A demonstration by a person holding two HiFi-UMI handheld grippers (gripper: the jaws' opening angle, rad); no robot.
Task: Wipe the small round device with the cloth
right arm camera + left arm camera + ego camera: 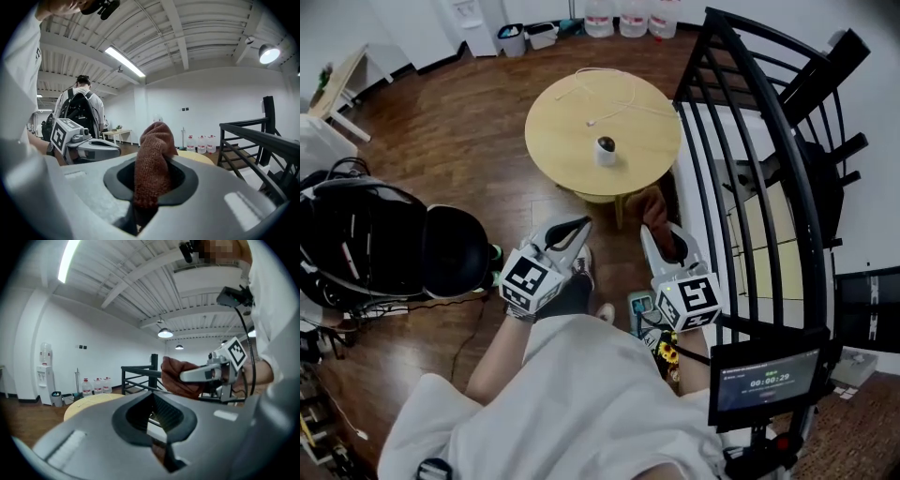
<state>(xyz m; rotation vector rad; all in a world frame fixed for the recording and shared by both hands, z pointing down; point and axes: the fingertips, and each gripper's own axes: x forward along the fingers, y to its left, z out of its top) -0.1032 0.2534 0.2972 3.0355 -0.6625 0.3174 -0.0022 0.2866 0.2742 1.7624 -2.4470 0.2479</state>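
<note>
While the fingers of your right gripper [667, 240] pinch the brown cloth [152, 154] and those of your left gripper [570, 230] are closed on nothing, the small round device [606, 150] stands on the round tabletop [562, 131] well ahead of both, so you are probably approaching; next, bring the cloth forward onto it.

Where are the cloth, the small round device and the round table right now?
cloth [151, 159], right gripper view, on its bunched middle.
small round device [606, 150], head view, on its middle.
round table [558, 141], head view, on bare top left of the device.

White shirt [581, 398], grey tongs [574, 231] [660, 240] with black-and-white marker cubes [528, 278] [692, 300].
</note>
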